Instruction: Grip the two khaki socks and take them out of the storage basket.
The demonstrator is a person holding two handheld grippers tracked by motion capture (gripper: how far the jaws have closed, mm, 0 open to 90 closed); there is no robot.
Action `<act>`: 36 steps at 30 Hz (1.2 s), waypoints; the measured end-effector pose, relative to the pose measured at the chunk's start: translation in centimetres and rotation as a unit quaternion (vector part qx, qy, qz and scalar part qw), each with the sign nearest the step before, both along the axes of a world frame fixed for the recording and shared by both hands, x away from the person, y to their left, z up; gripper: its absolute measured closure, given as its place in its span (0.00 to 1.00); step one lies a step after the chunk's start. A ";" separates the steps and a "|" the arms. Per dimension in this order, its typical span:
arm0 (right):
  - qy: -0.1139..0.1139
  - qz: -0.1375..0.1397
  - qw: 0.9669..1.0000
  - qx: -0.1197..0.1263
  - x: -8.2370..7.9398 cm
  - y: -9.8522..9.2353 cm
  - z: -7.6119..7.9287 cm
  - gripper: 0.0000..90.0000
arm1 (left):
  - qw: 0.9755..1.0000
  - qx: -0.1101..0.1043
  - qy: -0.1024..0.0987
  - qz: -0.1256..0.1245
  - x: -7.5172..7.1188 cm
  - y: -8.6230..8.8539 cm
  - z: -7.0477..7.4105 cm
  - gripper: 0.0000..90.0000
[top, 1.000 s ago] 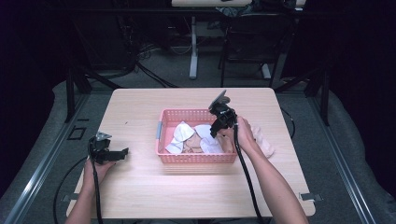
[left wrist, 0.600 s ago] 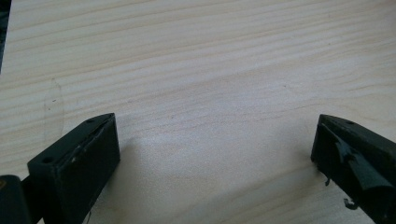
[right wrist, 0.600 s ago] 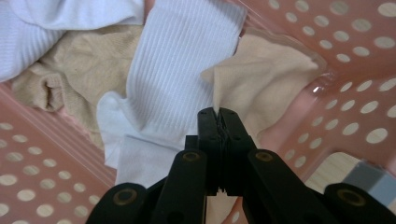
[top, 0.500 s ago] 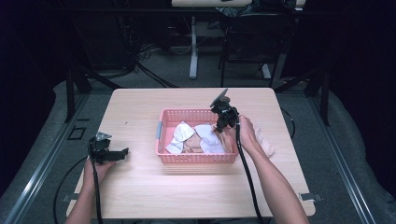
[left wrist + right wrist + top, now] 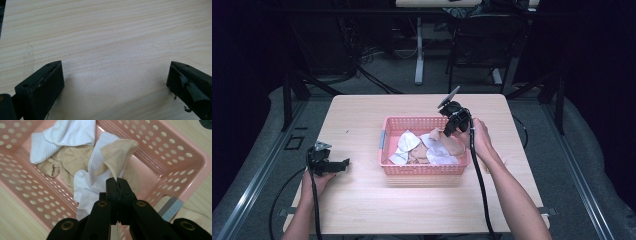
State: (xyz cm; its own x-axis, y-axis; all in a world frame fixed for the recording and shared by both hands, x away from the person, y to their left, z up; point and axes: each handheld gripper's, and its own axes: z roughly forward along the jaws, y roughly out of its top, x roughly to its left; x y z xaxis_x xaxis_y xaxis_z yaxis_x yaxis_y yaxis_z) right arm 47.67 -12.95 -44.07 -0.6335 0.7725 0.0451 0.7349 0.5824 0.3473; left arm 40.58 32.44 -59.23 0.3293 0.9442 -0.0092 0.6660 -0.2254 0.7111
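right gripper [image 5: 117,181] clamped on a beige sock [image 5: 117,155], its length dangling over the pink basket [image 5: 160,157]'s right end, while the left gripper [image 5: 113,82] rests wide open, well apart on the table [image 5: 112,32].

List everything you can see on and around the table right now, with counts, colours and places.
table: one, light wood, centre of the high view.
basket: one, pink, perforated, middle of the table.
white socks: at least two, ribbed, lying in the basket.
tan socks: one bunched in the basket; one beige sock pinched at its edge and lifted above the pile.
beige cloth: some, on the table right of the basket; cannot tell what.
chair: one, dark, beyond the table.
left tongs: black, jaws wide apart over bare table at left.
right tongs: black, closed on the beige sock.
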 end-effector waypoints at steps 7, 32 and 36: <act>0.002 0.007 1.000 0.008 -0.3 -0.2 1.1 0.99 | 1.000 0.000 0.000 0.000 0.0 0.0 0.0 0.01; -0.001 0.013 0.999 0.030 -0.9 -2.2 6.2 0.99 | 1.000 0.000 0.000 0.000 0.0 0.0 0.0 0.01; -0.005 0.004 0.999 0.036 -0.9 -3.1 7.0 0.99 | 1.000 0.000 0.000 0.000 0.0 0.0 0.0 0.01</act>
